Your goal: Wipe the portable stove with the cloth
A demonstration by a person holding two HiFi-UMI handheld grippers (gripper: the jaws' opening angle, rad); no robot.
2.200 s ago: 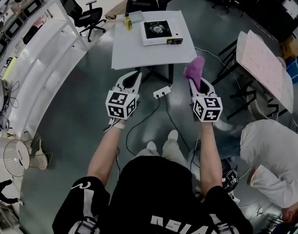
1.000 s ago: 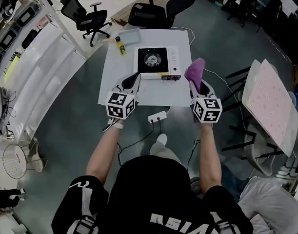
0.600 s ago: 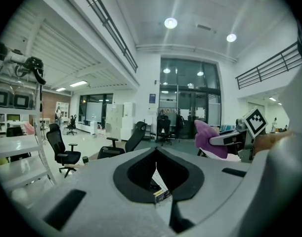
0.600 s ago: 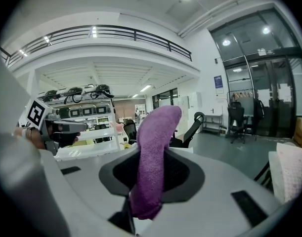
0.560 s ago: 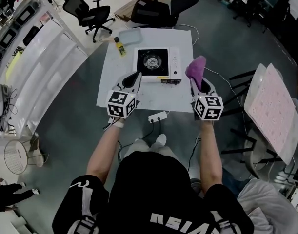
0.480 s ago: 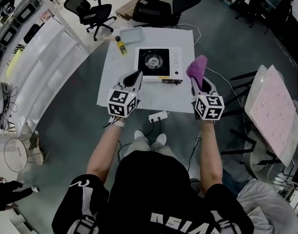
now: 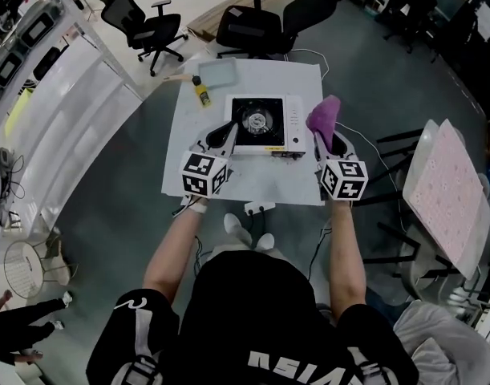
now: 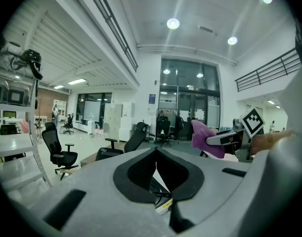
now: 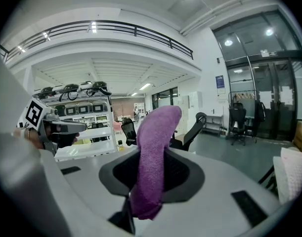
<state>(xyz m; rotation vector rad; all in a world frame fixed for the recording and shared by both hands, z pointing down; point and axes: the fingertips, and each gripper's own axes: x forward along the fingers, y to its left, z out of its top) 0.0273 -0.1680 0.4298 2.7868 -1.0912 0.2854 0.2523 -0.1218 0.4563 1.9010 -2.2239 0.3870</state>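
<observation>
**Cloth in hand, stove not yet touched**

The step in hand looks like the approach: the cloth is brought to the desk and no wiping has begun.

The stove (image 7: 265, 123) stands square on the desk (image 7: 188, 159), right of its middle and closer to the right edge than the left. A yellow bottle (image 7: 201, 93) stands toward the far left corner.

The right gripper (image 7: 329, 147) is clamped on the purple cloth (image 7: 323, 115). A fold stands up out of the jaws and the rest hangs below them. It hangs over the desk's right edge, just beside the stove's right side, and the cloth is apart from the stove.

The left gripper (image 7: 227, 135) has its jaws together with nothing between them. Its tip lies over the stove's near left corner in the head view; whether it touches cannot be told.

The next move likely calls for swinging the right gripper left and lowering it until the hanging cloth lies flat on the stove's top. The left gripper could steady the stove's body so it does not slide.
</observation>
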